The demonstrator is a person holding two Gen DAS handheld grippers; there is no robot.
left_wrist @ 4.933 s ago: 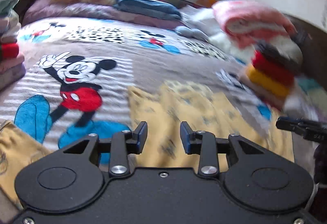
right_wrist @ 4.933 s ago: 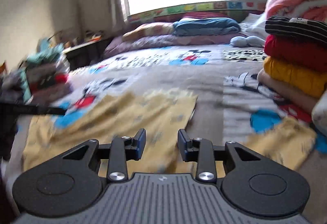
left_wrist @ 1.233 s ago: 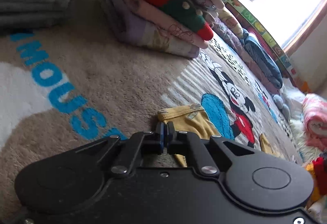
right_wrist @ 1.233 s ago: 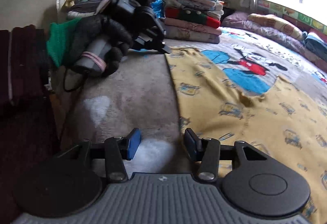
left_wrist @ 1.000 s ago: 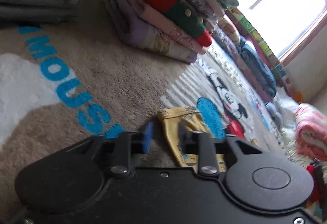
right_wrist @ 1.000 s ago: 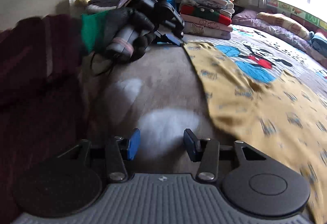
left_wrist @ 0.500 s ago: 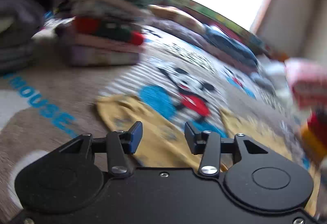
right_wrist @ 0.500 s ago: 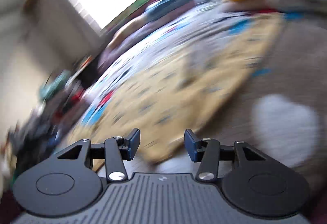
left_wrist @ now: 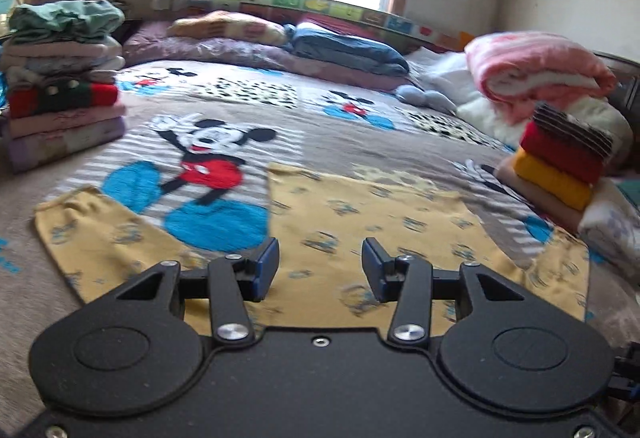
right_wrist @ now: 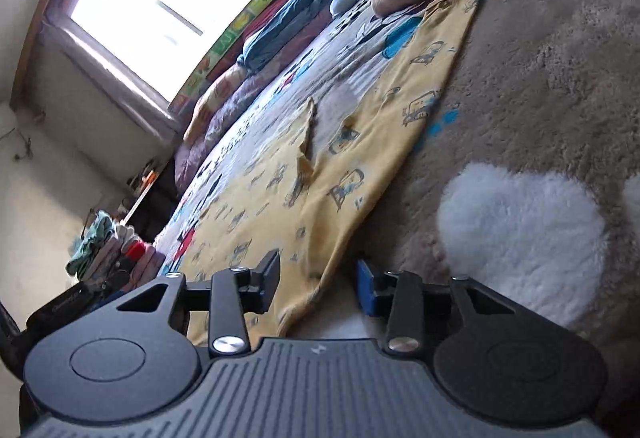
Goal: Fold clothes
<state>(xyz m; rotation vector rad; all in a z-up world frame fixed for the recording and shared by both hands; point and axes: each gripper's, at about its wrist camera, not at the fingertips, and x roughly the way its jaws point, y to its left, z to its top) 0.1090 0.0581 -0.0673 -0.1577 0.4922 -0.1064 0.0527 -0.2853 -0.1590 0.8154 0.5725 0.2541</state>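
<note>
A yellow printed garment (left_wrist: pixel 380 222) lies spread flat on the Mickey Mouse blanket (left_wrist: pixel 208 158), one sleeve reaching left. My left gripper (left_wrist: pixel 320 270) hovers over the garment's near middle, open, with nothing between its fingers. In the right wrist view the picture is rolled steeply. There the same yellow garment (right_wrist: pixel 320 166) runs away from my right gripper (right_wrist: pixel 318 284), and its near hem corner lies between the two fingers. The right jaws are closing, but the pads stand apart from the cloth.
A tall stack of folded clothes (left_wrist: pixel 64 78) stands at the bed's left side. At the right is another stack (left_wrist: pixel 560 158) with a pink blanket (left_wrist: pixel 536 66) behind it. Pillows (left_wrist: pixel 344 50) line the headboard under the window. Fluffy beige blanket (right_wrist: pixel 540 78) lies right of the hem.
My left gripper opened off the sleeve cuff and swung right to face the garment's middle. My right gripper rolled over and swept to the garment's near hem, its jaws narrowing.
</note>
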